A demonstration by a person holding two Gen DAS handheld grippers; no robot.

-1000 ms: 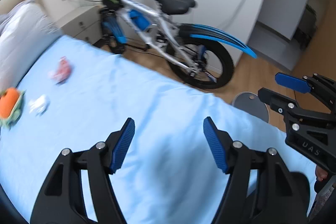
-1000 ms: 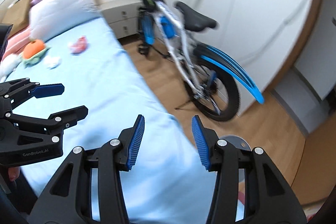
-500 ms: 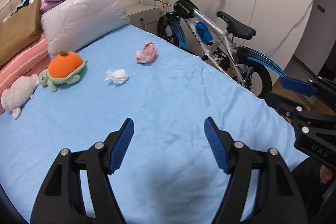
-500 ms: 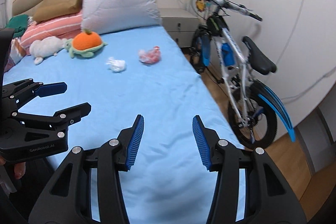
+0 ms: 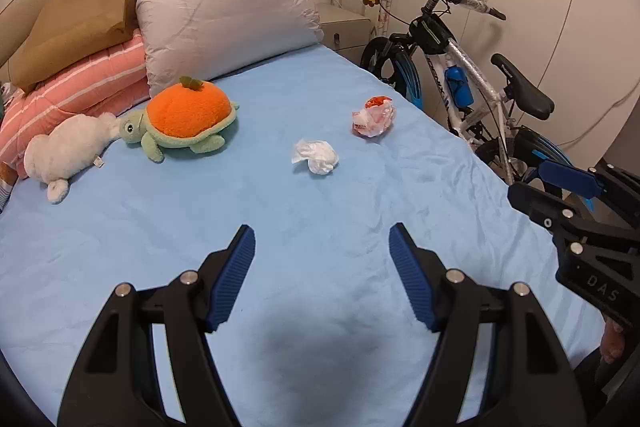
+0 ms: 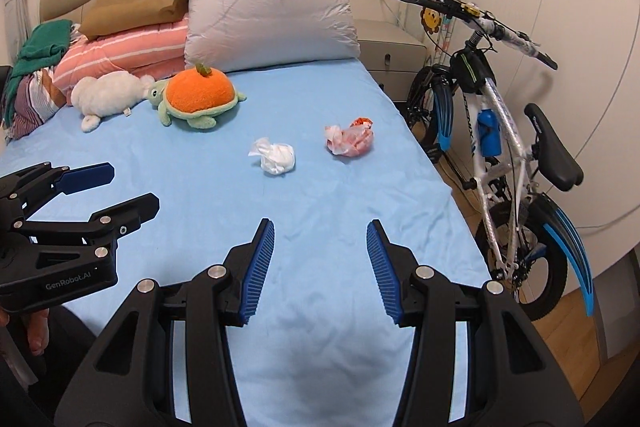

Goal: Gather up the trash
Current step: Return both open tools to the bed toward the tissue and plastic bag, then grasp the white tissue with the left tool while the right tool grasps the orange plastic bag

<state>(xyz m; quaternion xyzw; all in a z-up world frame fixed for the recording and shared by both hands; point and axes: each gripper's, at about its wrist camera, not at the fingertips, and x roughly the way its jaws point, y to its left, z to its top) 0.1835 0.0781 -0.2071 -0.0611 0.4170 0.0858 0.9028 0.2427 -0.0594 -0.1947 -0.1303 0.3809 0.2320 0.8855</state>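
Open run of bare blue sheet [image 5: 320, 307] between both grippers and the trash, nothing lying in that stretch. Right edge of the bed drops to wood floor [image 6: 568, 311]; a kids' bike [image 6: 500, 155] is parked just beside that edge, front wheel up by the nightstand [image 6: 394, 55]. Head end is packed: big grey pillow [image 5: 228, 27], striped pink pillow [image 5: 80, 87] with a brown paper bag [image 5: 80, 23] on top, padded headboard behind. Turtle plush with orange shell [image 5: 184, 121] and white plush [image 5: 68, 147] sit touching each other in front of the pillows, left of the trash.

Sheet lightly wrinkled, flat. Pale walls, wall socket above the nightstand.

Trash, two pieces mid-bed toward the right edge, near each other but apart: white crumpled tissue [image 5: 316, 155], and further back to its right a pink-and-white crumpled wrapper [image 5: 374, 117] with a red patch on top.

Left gripper [image 5: 322, 267]: jaws spread wide, nothing between them, over bare sheet. Right gripper [image 6: 320, 259]: jaws spread, narrower gap, nothing between them. Both well short of the trash, side by side
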